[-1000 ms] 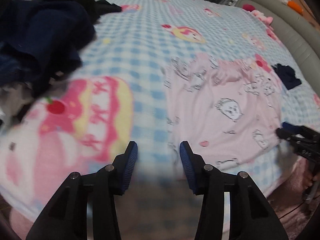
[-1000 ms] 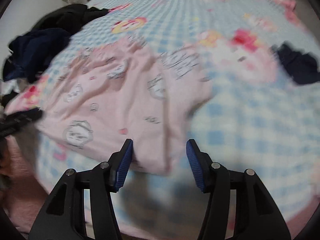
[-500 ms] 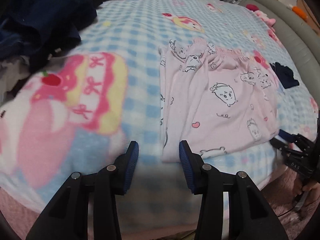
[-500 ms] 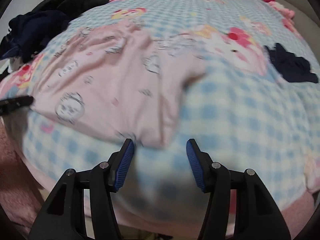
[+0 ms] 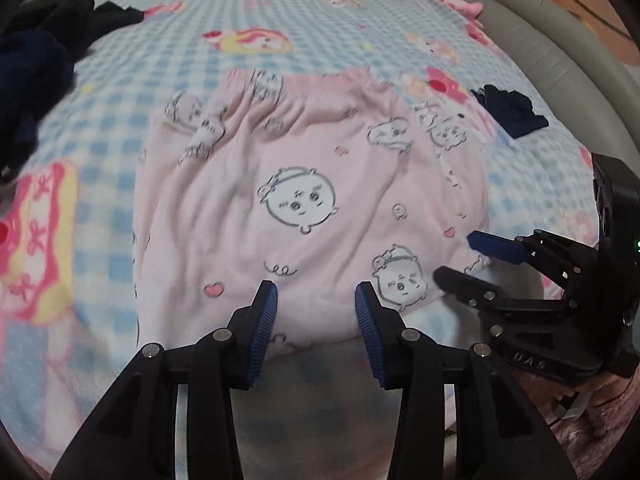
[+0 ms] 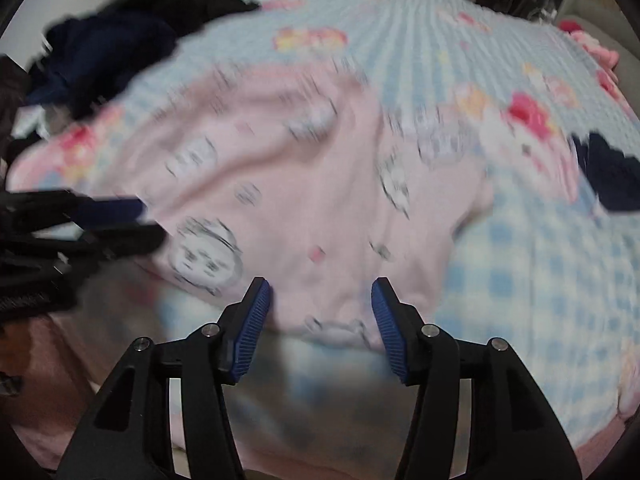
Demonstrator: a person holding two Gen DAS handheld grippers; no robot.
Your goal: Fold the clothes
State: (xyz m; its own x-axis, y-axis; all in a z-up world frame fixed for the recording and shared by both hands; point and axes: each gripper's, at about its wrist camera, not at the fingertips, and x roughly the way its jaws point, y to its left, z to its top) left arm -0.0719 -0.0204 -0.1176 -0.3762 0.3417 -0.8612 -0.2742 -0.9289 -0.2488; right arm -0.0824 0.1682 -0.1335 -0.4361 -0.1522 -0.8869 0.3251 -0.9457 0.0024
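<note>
Two hand-held grippers face one pale pink fleece garment printed with white cartoon faces (image 5: 304, 200), which lies flat on a bed under a blue-and-white checked blanket with pink cartoon prints (image 5: 280, 40). The garment's gathered waistband sits at the 12 o'clock edge in the left wrist view; its near hem lies at the bed's near edge, at 6 o'clock.

Left gripper (image 5: 316, 300): jaws wide, nothing between them, blue ribbed pads poised just over the near hem. Whether they touch the cloth cannot be told.

Right gripper (image 6: 322, 300): jaws wide and empty, set over the hem towards the garment's right corner. This view is motion-blurred, so contact cannot be confirmed. The same gripper appears in the left wrist view at 3 o'clock (image 5: 464, 256), jaws parted at the garment's right edge; the left gripper shows likewise at 9 o'clock in the right wrist view (image 6: 136, 220).

Surroundings: a heap of dark navy and black clothing (image 5: 36, 68) occupies the 10 o'clock corner of the bed, clear of the garment. A small dark navy crumpled item (image 5: 510, 114) lies at 2 o'clock, near the garment's upper right corner but apart from it. A grey padded bed surround (image 5: 540, 52) curves along the right side. Nothing lies on top of the garment.
</note>
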